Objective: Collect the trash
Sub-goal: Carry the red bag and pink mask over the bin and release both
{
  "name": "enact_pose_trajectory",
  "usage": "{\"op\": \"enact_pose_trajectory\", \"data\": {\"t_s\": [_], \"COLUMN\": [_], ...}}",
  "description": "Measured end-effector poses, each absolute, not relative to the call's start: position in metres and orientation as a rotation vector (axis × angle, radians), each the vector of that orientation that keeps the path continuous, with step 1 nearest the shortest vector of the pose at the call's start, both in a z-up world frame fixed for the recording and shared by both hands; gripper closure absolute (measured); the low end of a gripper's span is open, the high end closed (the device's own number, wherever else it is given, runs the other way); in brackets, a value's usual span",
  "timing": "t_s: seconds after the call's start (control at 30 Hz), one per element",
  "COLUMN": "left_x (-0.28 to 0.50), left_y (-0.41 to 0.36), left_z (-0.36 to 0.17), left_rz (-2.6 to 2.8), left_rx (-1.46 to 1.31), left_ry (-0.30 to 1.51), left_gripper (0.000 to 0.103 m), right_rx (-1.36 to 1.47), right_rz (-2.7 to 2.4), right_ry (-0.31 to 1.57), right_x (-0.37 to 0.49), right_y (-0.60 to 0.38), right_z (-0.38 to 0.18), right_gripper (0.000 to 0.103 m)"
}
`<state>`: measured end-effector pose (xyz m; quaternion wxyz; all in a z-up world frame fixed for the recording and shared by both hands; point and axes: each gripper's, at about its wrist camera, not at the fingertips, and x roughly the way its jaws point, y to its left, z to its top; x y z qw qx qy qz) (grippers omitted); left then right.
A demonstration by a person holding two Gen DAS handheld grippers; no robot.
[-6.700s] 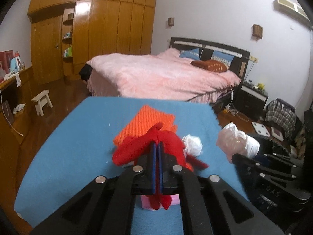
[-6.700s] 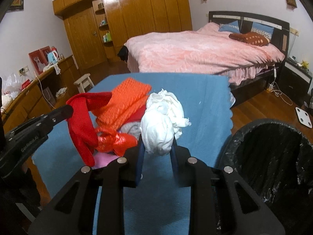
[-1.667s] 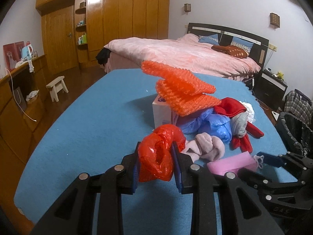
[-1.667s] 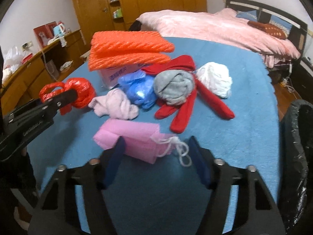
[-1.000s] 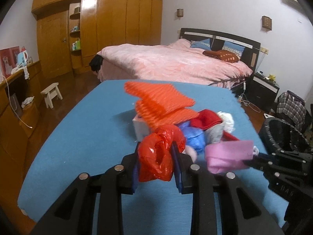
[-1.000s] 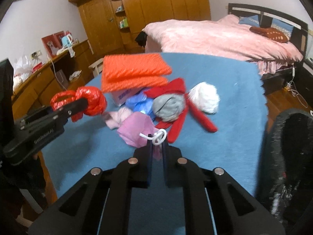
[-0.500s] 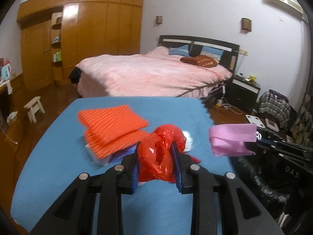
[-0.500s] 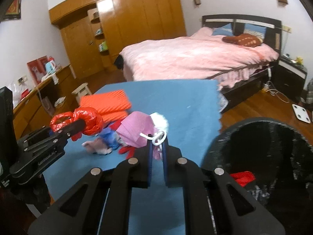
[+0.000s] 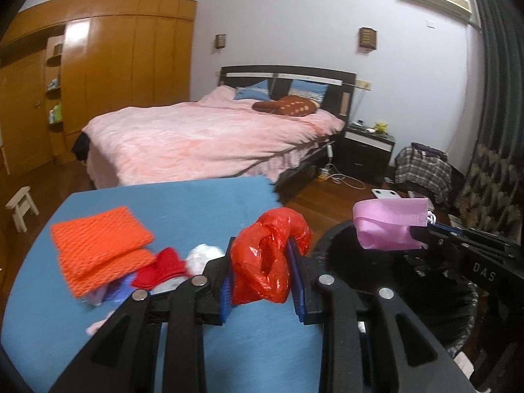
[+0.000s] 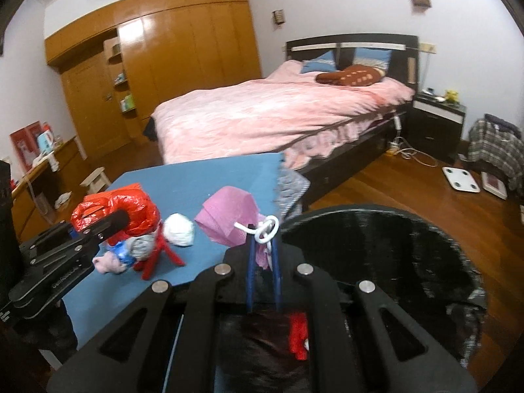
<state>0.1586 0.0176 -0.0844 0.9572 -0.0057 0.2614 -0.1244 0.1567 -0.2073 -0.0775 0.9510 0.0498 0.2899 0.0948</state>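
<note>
My left gripper (image 9: 262, 275) is shut on a crumpled red plastic bag (image 9: 268, 258) and holds it above the blue table's right edge; the bag also shows in the right wrist view (image 10: 121, 216). My right gripper (image 10: 263, 252) is shut on a pink face mask (image 10: 229, 219) with white ear loops, held over the rim of the black-lined trash bin (image 10: 409, 262). From the left wrist the mask (image 9: 389, 226) hangs above the bin (image 9: 425, 298). Red trash (image 10: 298, 334) lies inside the bin.
On the blue table (image 9: 183, 203) lie orange foam netting (image 9: 98, 245), a red cloth (image 9: 160, 268), a white wad (image 10: 178, 229) and other small clothes (image 10: 131, 252). A pink bed (image 9: 203, 137), nightstand (image 9: 366, 150), wooden wardrobe (image 9: 108, 75) and stool (image 9: 21, 206) stand beyond.
Both grippers have swung right, off the pile toward the bin. The mask now hangs over the bin's rim and the red bag sits near the table's right edge.
</note>
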Motion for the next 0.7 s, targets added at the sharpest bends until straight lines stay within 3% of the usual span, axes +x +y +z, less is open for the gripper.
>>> {"op": "enact_pose_trajectory", "data": {"t_s": [0.7], "left_x": [0.167], "left_y": [-0.096], "left_z": [-0.1], "left_rz": [-0.452], "left_rx": [0.04], "left_ry": [0.571], "left_gripper": [0.074], "right_rx": [0.131], "right_rz": [-0.026], "right_ry": [0.629], "right_x": [0.135], "right_y": [-0.306], "right_z": [-0.102], "right_gripper": [0.094]}}
